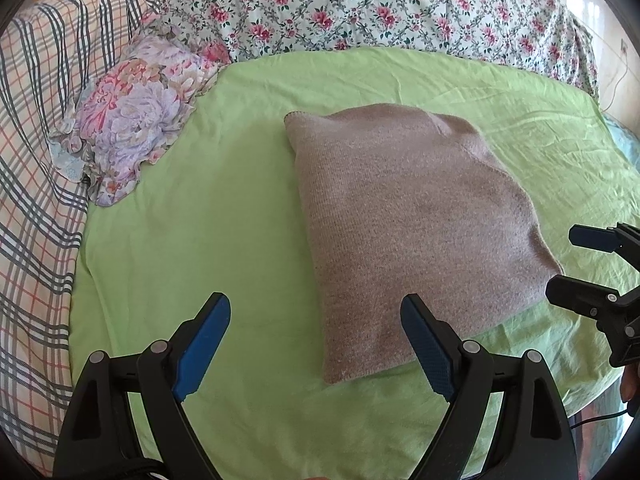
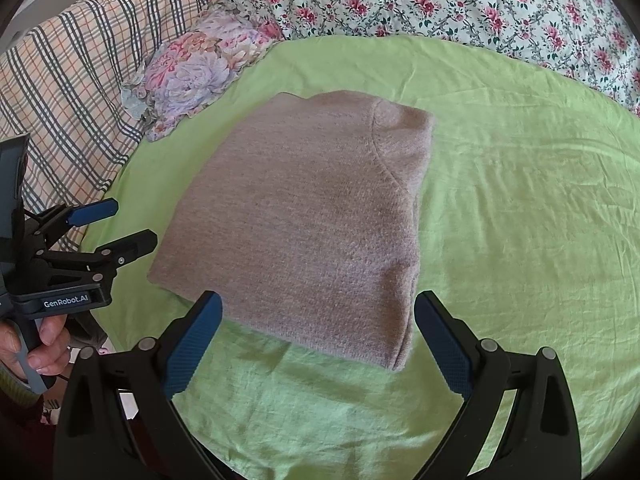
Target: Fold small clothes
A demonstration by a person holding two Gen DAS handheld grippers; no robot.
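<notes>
Hovering just above the near edge of the folded garment, the left gripper (image 1: pixel 316 314) has its blue-padded jaws spread wide with nothing between them; its right finger stands over the sweater's near left corner, and the left finger is over bare sheet. The right gripper (image 2: pixel 318 312) is likewise released, jaws wide apart and empty, poised over the sweater's near edge with one finger toward each end of it. In the left wrist view the right gripper's fingers show at the right edge, just beside the sweater's right corner, apart from the cloth. In the right wrist view the left gripper shows at the left edge, held by a hand (image 2: pixel 38 350) wrapped round its handle, its fingers just beside the sweater's left corner.

The knitted sweater (image 1: pixel 404 220), a pale brownish-mauve, lies folded into a thick, roughly rectangular bundle, flat on the light green sheet (image 1: pixel 224 200) that covers the bed. A curved seam crosses its far right corner in the right wrist view.

Beyond the sweater, to the left, a small flowered pillow (image 1: pixel 136 120) in pink and lilac rests at the sheet's edge. A plaid blanket (image 1: pixel 36 140) is heaped along the left side, and a rose-patterned cover (image 1: pixel 360 4) runs along the far side of the bed.
</notes>
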